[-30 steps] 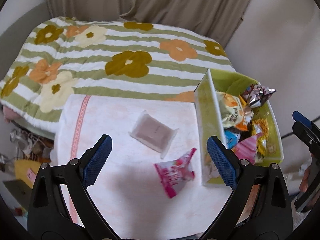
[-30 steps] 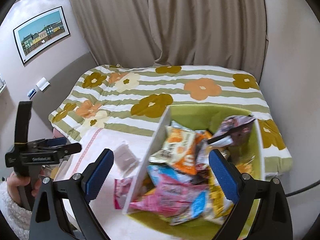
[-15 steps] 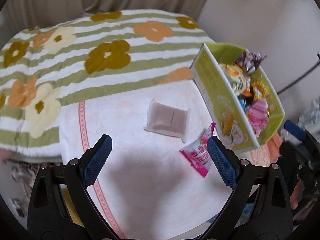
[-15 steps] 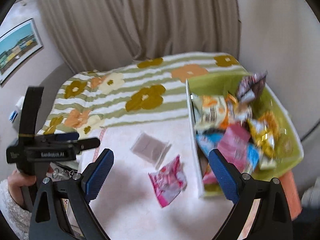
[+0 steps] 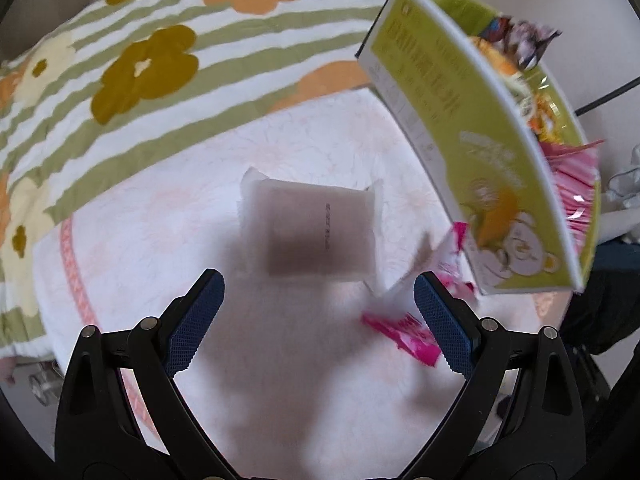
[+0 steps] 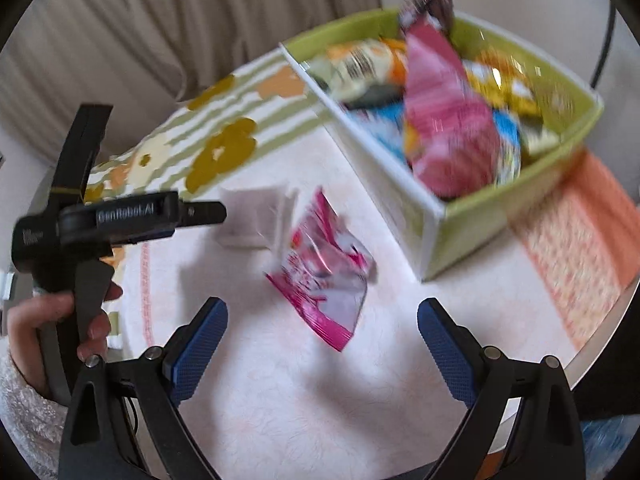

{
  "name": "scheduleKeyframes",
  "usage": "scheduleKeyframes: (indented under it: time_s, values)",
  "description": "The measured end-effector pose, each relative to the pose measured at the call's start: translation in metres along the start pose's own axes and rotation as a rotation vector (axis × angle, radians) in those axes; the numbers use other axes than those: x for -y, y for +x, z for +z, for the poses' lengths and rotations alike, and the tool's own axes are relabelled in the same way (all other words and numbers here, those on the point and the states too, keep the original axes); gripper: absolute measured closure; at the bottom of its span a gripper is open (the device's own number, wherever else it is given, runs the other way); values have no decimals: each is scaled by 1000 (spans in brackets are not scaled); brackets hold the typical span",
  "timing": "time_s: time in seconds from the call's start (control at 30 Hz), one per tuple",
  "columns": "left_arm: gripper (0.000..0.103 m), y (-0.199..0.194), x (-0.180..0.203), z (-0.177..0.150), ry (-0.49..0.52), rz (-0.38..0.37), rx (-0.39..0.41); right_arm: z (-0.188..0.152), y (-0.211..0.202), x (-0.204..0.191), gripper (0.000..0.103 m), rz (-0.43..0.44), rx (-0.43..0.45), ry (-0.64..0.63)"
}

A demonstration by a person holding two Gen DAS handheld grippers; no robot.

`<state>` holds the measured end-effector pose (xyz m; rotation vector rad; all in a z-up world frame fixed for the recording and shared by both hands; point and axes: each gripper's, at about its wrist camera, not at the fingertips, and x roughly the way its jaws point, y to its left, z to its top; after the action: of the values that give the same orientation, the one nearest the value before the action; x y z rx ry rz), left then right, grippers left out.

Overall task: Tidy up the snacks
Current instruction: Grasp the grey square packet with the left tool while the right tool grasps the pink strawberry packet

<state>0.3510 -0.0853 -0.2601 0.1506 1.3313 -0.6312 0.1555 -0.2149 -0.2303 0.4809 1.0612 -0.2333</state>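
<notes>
A grey-brown flat snack packet [image 5: 316, 228] [image 6: 256, 216] lies on the white table, just ahead of my left gripper [image 5: 318, 312], which stands open above it with nothing between its fingers. A pink snack packet [image 6: 324, 276] [image 5: 412, 332] lies to its right, partly behind the left gripper's right finger. My right gripper [image 6: 322, 340] hangs open just over the pink packet, holding nothing. The green box [image 6: 460, 216] [image 5: 460, 128] at the right is filled with several snack bags. The left gripper's body [image 6: 120, 216] shows at the left of the right wrist view, held by a hand.
The round table [image 6: 280, 420] wears a white cloth with an orange patterned border [image 6: 580, 248]. Behind it is a bed with a green-striped flowered cover [image 5: 140, 60]. Curtains [image 6: 180, 20] hang at the back. A person's hand and fuzzy sleeve [image 6: 24, 380] are at the left.
Both grippers have come down toward the table and tipped steeply downward. The grey packet and the pink packet now loom larger and closer. Both pairs of jaws stay wide apart.
</notes>
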Motion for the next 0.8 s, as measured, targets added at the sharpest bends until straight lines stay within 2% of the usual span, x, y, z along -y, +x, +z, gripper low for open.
scheduleKeyframes:
  time_s: [0.17, 0.3, 0.4, 0.53, 0.8]
  values:
    - [8, 29, 15, 6, 42, 85, -1, -8, 27, 4, 8, -27, -22, 16]
    - [8, 47, 21, 7, 50, 121, -18, -11, 36, 5, 8, -10, -10, 45]
    - [7, 54, 31, 8, 83, 181, -16, -12, 43, 4, 8, 9, -1, 62]
    - [3, 65, 37, 10, 105, 232, -19, -14, 52, -1, 8, 23, 24, 70]
    - [3, 74, 33, 19, 135, 276, -16, -9, 69, -10, 8, 6, 46, 65]
